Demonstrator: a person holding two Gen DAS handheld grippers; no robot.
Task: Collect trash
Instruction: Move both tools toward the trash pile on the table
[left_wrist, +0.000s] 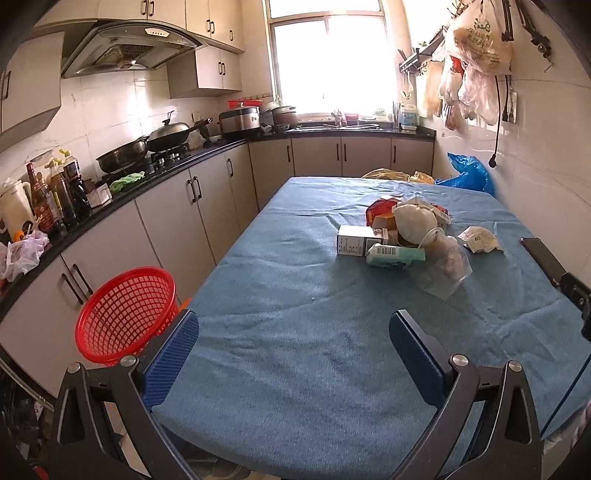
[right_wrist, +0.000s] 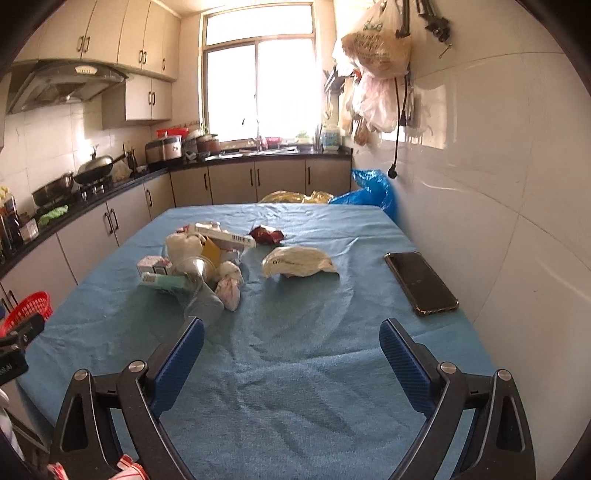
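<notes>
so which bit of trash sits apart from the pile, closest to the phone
The crumpled white wrapper: it lies alone on the blue cloth between the trash pile and the phone, while the other pieces are heaped together.

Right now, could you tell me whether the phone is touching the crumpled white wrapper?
Apart. The right wrist view shows bare blue tablecloth between the phone by the wall and the crumpled white wrapper nearer the middle of the table.

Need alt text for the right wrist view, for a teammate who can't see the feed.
Open right gripper hovers empty above a blue-clothed table; ahead to the left sits a trash pile, with a crumpled white wrapper and a red wrapper apart from it. A black phone lies by the right wall.
</notes>
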